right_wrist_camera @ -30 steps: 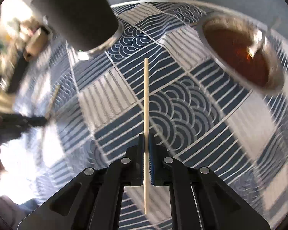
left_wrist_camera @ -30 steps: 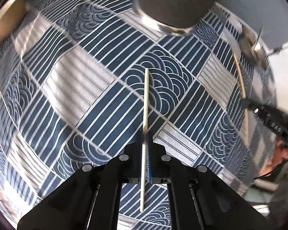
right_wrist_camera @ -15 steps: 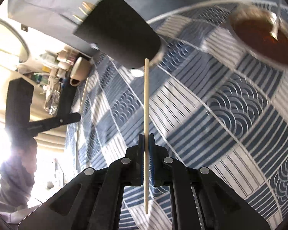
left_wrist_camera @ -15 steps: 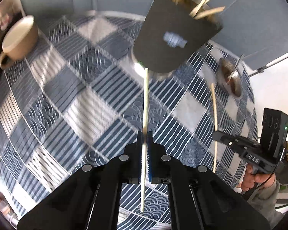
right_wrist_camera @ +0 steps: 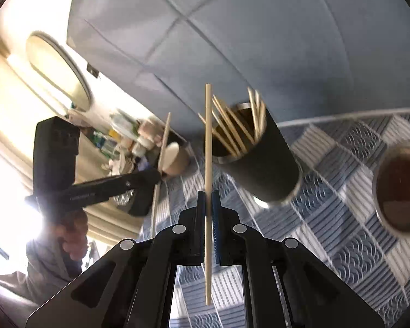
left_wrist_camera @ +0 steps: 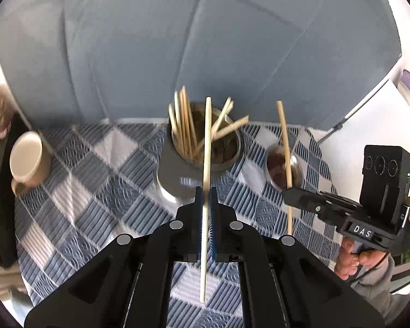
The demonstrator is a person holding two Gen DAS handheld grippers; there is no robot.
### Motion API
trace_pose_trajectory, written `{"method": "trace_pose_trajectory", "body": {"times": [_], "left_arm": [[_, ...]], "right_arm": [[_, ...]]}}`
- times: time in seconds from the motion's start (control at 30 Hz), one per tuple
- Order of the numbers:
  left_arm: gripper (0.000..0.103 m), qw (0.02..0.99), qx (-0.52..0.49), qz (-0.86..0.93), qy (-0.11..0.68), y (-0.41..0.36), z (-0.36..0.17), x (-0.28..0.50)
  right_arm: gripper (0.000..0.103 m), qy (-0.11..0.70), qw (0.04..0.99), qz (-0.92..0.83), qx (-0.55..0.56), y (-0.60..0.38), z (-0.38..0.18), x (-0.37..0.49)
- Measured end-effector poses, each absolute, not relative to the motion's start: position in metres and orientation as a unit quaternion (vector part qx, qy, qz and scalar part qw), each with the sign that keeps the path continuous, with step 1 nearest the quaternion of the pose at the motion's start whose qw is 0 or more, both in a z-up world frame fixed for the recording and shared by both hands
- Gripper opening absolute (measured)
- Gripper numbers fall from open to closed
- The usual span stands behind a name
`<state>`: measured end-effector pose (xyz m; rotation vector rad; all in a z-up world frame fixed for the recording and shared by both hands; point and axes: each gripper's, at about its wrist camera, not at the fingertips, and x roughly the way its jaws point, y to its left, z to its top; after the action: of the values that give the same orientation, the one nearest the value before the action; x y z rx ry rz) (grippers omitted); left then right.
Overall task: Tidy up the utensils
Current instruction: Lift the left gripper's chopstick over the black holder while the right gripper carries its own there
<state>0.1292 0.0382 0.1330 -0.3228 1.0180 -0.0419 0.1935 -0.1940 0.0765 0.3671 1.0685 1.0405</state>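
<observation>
- Left chopstick [left_wrist_camera: 207, 147] clamped between the blue pads of the left gripper [left_wrist_camera: 205, 199], jaws closed down to the stick's width; stick running from 6 o'clock to 12 o'clock along the left wrist view's centre line, tail below the pads, tip over the mouth of the chopstick holder [left_wrist_camera: 205, 147].
- Right chopstick [right_wrist_camera: 208, 147] pinched the same way in the right gripper [right_wrist_camera: 208, 205], jaws narrowed onto it; tip up at 12 o'clock, just left of the holder's rim in the right wrist view.
- Dark cylindrical chopstick holder [right_wrist_camera: 262, 158] standing on the counter, loose bundle of chopsticks [left_wrist_camera: 184, 125] leaning inside; at 12 o'clock from the left gripper, at 1 o'clock from the right.
- Right gripper [left_wrist_camera: 295, 195] visible at 3 o'clock in the left wrist view, its stick [left_wrist_camera: 284, 142] upright in front of a metal bowl [left_wrist_camera: 283, 169].
- Left gripper [right_wrist_camera: 150, 176] visible at 9 o'clock in the right wrist view.
- Metal bowl [right_wrist_camera: 399, 188] with brown contents at 3 o'clock from the right gripper.
- Beige mug [left_wrist_camera: 27, 161] at 10 o'clock from the left gripper.
- Blue-and-white patterned cloth [left_wrist_camera: 95, 196] covering the counter; grey-blue backdrop [left_wrist_camera: 177, 41] behind.
</observation>
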Motion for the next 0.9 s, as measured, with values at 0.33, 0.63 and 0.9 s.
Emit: {"method": "trace_pose_trajectory", "body": {"times": [0.33,0.63,0.9], "left_arm": [[0.004,0.882,-0.141,-0.015,0.450,0.059,0.154,0.187],[0.005,0.885,-0.138,-0.027,0.444,0.060,0.140,0.226],[0.005,0.900,-0.135,-0.038,0.413,0.062,0.132,0.244]], "right_arm": [[0.005,0.446,0.763,0.443,0.147,-0.169,0.092,0.251],[0.005,0.402,0.770,0.469,0.159,-0.148,0.091,0.283],[0.005,0.373,0.771,0.477,0.199,-0.129,0.072,0.301]]}}
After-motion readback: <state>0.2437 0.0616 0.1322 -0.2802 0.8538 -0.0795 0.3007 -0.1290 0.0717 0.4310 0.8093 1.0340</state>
